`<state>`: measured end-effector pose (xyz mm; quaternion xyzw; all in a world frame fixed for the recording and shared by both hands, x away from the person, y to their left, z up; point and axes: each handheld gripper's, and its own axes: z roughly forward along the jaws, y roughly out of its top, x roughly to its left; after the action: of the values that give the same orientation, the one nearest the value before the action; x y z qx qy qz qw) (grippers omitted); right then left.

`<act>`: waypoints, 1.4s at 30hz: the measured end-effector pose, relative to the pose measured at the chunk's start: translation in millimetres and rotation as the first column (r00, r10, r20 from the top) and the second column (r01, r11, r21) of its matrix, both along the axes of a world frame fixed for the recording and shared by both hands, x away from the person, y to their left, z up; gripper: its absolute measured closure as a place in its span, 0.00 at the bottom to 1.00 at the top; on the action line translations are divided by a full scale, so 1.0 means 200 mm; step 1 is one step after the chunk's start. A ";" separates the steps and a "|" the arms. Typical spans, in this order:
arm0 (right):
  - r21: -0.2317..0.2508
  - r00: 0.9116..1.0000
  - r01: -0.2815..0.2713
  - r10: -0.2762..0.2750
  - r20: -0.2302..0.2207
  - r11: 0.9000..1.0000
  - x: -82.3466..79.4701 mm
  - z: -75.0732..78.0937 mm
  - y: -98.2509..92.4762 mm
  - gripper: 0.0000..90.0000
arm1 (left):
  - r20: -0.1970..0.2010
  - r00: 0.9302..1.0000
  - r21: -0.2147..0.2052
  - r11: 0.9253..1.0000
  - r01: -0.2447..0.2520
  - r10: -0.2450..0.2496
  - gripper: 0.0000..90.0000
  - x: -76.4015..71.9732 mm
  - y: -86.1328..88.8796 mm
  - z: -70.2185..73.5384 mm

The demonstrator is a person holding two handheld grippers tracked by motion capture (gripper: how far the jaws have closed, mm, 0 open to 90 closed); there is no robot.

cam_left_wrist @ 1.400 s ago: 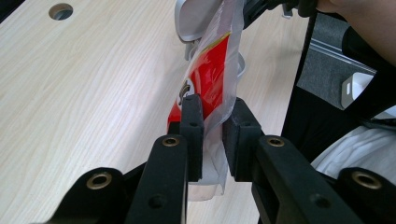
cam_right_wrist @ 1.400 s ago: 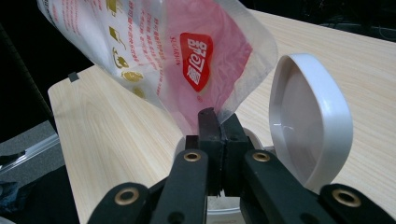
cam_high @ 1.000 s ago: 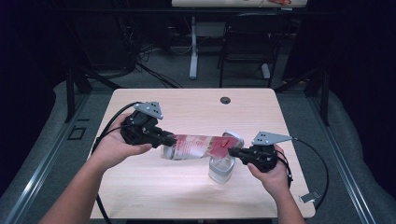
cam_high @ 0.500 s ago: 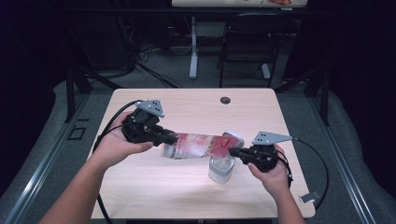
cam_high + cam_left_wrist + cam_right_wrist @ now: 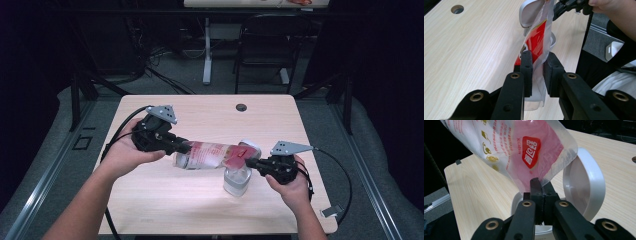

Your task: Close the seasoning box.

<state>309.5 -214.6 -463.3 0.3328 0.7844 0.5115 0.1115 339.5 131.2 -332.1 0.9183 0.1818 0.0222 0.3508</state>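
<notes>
A clear plastic pouch (image 5: 210, 155) with red print hangs stretched between my two grippers above the wooden table (image 5: 200, 115). My left gripper (image 5: 182, 147) is shut on the pouch's left end (image 5: 536, 42), the film pinched between its pads (image 5: 526, 62). My right gripper (image 5: 250, 162) is shut on the pouch's other end (image 5: 524, 152), jaws pressed together on the film edge. Under that end stands a clear jar (image 5: 236, 181) with its white hinged lid (image 5: 586, 192) flipped open. The left gripper view shows the lid (image 5: 529, 12) beyond the pouch and the right gripper (image 5: 571, 5) at the top.
A round cable hole (image 5: 241, 107) sits at the table's far edge. A small white item (image 5: 330, 211) lies at the front right corner. Beyond the table stand a dark chair (image 5: 265, 50) and a white desk leg (image 5: 206, 50). Cables trail from both grippers.
</notes>
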 end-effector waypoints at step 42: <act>-0.014 1.000 -0.003 0.003 -0.015 1.000 0.01 -0.01 -0.01 1.00 | 0.006 1.000 -0.011 1.000 0.004 -0.004 0.88 0.00 -0.03 0.02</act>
<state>310.7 -216.6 -465.7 0.3347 0.7894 0.5034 0.1070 340.2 124.9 -327.2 0.9167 0.1793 0.0230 0.3564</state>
